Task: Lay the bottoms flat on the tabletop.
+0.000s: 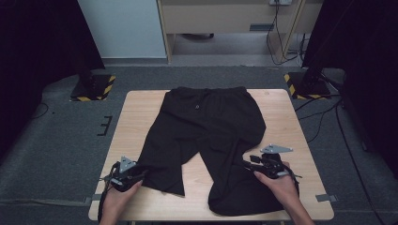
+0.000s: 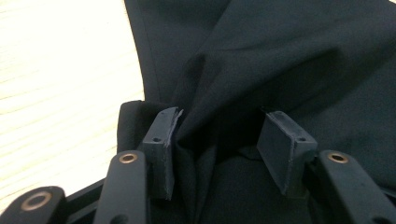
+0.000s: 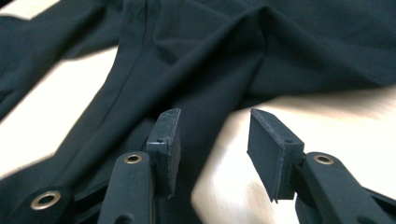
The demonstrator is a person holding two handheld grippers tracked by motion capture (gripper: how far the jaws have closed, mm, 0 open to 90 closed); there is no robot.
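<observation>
High view: both hands rest low at the trousers' (image 1: 206, 126) hems, jaws half-open, left gripper (image 1: 126, 174) straddling bunched cloth.

A wooden table (image 1: 141, 112) stands on grey carpet (image 1: 56, 140).

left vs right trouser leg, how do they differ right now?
The left trouser leg lies flat and straight with a clean hem; the right trouser leg is bunched and curls inward. Cloth sits bunched between the left gripper jaws; the right gripper stands open over bare table beside its leg. Both legs are black.
</observation>
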